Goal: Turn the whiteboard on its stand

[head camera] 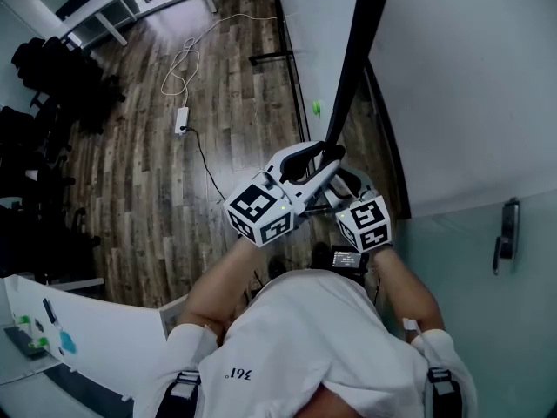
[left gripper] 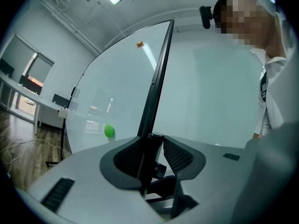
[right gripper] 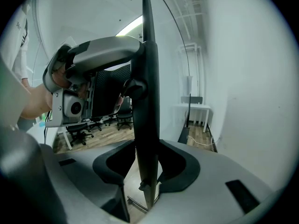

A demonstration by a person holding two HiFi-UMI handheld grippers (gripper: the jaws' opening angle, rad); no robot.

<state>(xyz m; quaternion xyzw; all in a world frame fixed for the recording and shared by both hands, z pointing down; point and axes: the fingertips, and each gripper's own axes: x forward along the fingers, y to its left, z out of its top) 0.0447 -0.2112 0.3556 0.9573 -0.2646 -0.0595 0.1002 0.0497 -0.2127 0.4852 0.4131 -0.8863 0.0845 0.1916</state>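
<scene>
As whiteboard (left gripper: pixel 121 78) stands edge-on, left claw (left gripper: pixel 152 141) and right claw (right gripper: pixel 147 148) clamp it

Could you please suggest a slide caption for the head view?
Seen from above, the left gripper and right gripper clamp the black edge of the whiteboard over a wood floor.
</scene>
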